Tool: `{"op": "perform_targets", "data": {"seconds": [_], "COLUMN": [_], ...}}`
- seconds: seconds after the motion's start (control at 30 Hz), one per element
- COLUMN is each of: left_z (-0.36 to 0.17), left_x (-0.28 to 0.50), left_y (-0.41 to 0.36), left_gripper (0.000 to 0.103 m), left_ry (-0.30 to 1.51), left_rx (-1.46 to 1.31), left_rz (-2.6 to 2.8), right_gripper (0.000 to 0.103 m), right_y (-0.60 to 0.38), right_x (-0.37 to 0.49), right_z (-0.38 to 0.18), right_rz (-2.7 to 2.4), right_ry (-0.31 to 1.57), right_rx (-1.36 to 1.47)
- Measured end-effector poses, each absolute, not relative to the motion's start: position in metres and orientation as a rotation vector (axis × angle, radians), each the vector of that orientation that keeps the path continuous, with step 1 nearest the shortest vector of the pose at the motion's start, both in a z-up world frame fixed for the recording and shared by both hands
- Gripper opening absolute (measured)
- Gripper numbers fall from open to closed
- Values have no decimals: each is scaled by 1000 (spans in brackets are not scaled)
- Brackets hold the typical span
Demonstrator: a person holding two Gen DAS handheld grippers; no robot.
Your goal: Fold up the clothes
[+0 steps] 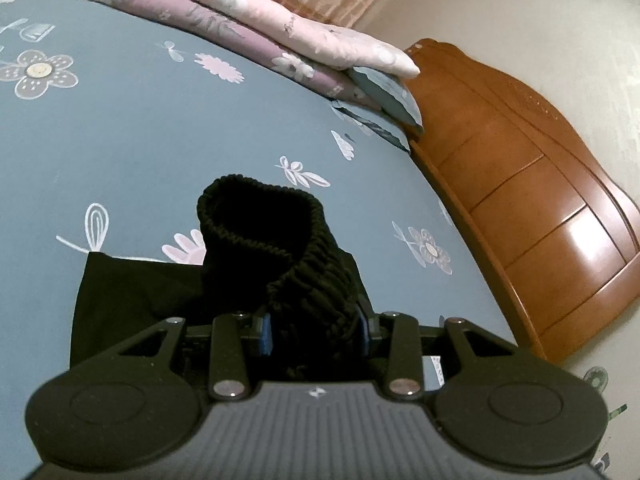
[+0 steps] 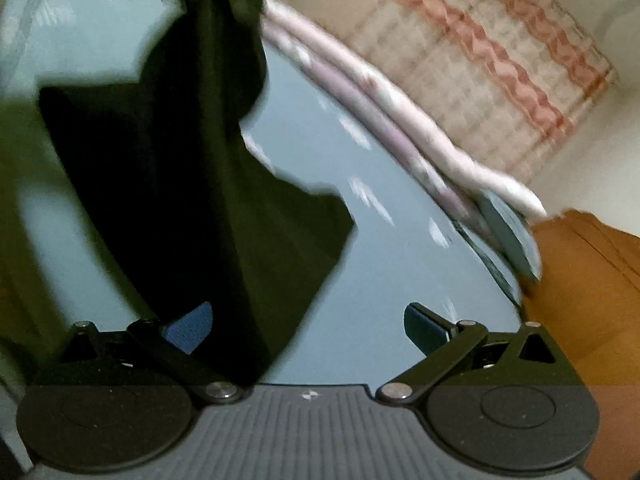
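Note:
A black garment with a gathered elastic waistband (image 1: 260, 236) is bunched up in front of my left gripper (image 1: 316, 330), which is shut on the waistband and holds it above the blue flowered bed sheet (image 1: 140, 128). The rest of the black cloth (image 1: 132, 300) hangs to the left. In the blurred right wrist view the same black garment (image 2: 180, 180) hangs at the left. My right gripper (image 2: 308, 326) is open; its left blue pad (image 2: 190, 326) is beside the cloth, the right pad (image 2: 424, 326) over bare sheet (image 2: 380, 280).
Folded pink and purple quilts (image 1: 280, 28) lie along the far side of the bed, with a blue pillow (image 1: 384, 92) at their end. A wooden headboard (image 1: 540, 200) stands at the right. A checked curtain (image 2: 480, 60) hangs behind the bed.

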State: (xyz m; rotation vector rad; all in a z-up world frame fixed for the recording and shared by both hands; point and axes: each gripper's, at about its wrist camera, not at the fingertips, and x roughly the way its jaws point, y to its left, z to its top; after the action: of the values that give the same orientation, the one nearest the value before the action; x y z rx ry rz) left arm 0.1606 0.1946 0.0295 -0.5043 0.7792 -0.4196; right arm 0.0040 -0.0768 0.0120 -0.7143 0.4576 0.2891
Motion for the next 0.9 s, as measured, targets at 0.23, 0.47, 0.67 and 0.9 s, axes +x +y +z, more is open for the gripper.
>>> {"op": "perform_targets", "data": {"seconds": [0.23,0.47,0.67,0.9], "left_z": [25,4,-58,-58], "left_x": [156,125,109,113], "left_y": [200,218,242,249], "left_gripper": [36,38,40,35], "left_ry": [789,723,801,792], "left_rx": [-523,-501,-612,-646], "left_rz": [-408,-378,-304,-289], "right_gripper": [102,102,102,103], "right_y": [-22,-20,-52,-67], "right_x": [1,7,13,22], "right_z": [47,48,33,31], "right_rz": [545,516,409,335], "right_ry": [301,276,374,405], "right_rx": [-608,-658,-638,-600]}}
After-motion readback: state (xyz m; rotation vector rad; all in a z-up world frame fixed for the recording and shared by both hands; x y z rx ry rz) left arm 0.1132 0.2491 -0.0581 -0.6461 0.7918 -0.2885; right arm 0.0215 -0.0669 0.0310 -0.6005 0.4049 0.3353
